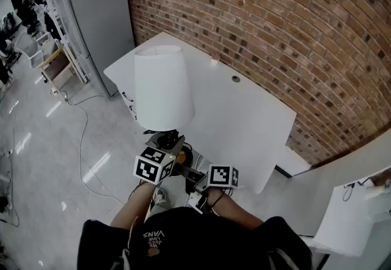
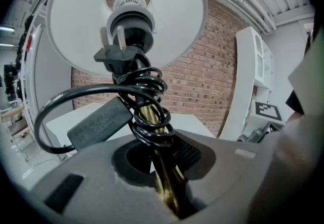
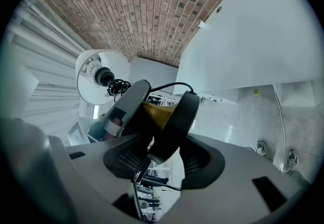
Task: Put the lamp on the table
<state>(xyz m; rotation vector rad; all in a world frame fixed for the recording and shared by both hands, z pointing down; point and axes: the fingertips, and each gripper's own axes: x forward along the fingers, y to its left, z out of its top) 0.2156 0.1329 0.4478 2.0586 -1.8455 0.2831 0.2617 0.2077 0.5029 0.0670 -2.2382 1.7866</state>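
The lamp, with its white shade [image 1: 162, 85], is held upright over the floor, just off the white table's [image 1: 256, 122] near edge. My left gripper [image 1: 171, 144] is shut on the brass stem [image 2: 163, 183] below the shade [image 2: 81, 25]. The black cord [image 2: 148, 97] is coiled round the stem, its plug [image 2: 117, 53] just under the bulb socket. My right gripper [image 1: 194, 173] is open at its widest around the rim of the black round base [image 3: 174, 121]; a gap shows beside the rim. The shade [image 3: 97, 77] shows beyond the base.
A brick wall [image 1: 293, 24] runs behind the table. A tall grey cabinet [image 1: 98, 12] stands left of it, with a cable [image 1: 82, 140] trailing over the glossy floor. A white shelf unit [image 1: 357, 201] stands at the right. Small fittings [image 1: 236, 79] sit on the tabletop.
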